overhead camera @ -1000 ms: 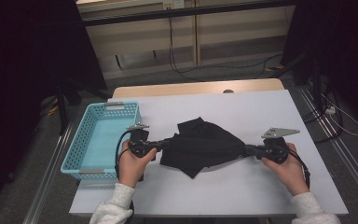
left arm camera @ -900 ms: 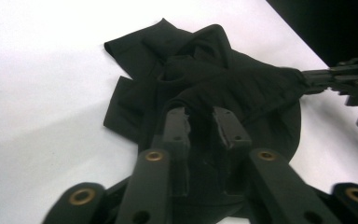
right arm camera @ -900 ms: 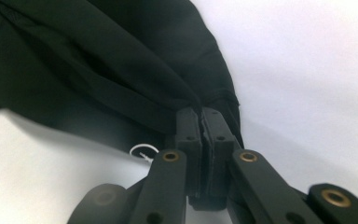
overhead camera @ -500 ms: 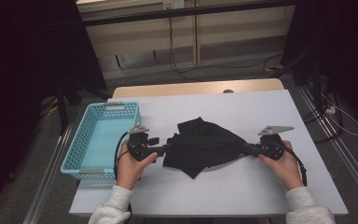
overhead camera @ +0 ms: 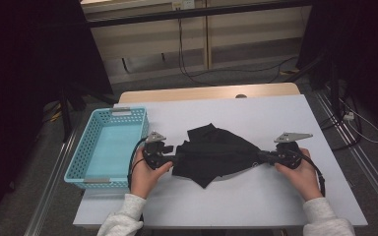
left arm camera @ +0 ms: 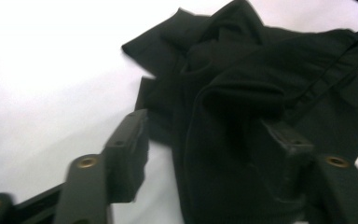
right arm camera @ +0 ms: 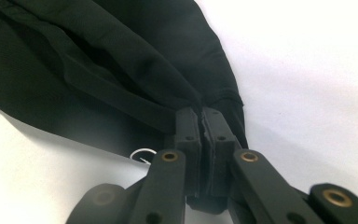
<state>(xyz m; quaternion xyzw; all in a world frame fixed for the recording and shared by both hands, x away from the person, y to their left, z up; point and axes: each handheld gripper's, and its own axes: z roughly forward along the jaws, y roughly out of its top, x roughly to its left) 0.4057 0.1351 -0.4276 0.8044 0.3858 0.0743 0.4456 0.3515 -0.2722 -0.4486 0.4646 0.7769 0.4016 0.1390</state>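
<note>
The black cloth [overhead camera: 215, 153] is bunched up mid-surface [overhead camera: 275, 118], so its folds bury whatever shape it has. The right gripper [right arm camera: 201, 122] is clamped tight on one corner of it. The left gripper [left arm camera: 209, 140] has jaws apart, just been closing, with cloth lying between them but not pinched. The blue basket [overhead camera: 81, 162] beside the left hand [overhead camera: 145, 174] looks empty.

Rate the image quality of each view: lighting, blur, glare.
High view: the white table is evenly lit, the room around it falls into darkness. Left gripper view: the jaws are blurred, the black cloth soft, the tabletop washed out. Right gripper view: the jaws are sharp, the cloth's folds readable, the table glaring white.
</note>
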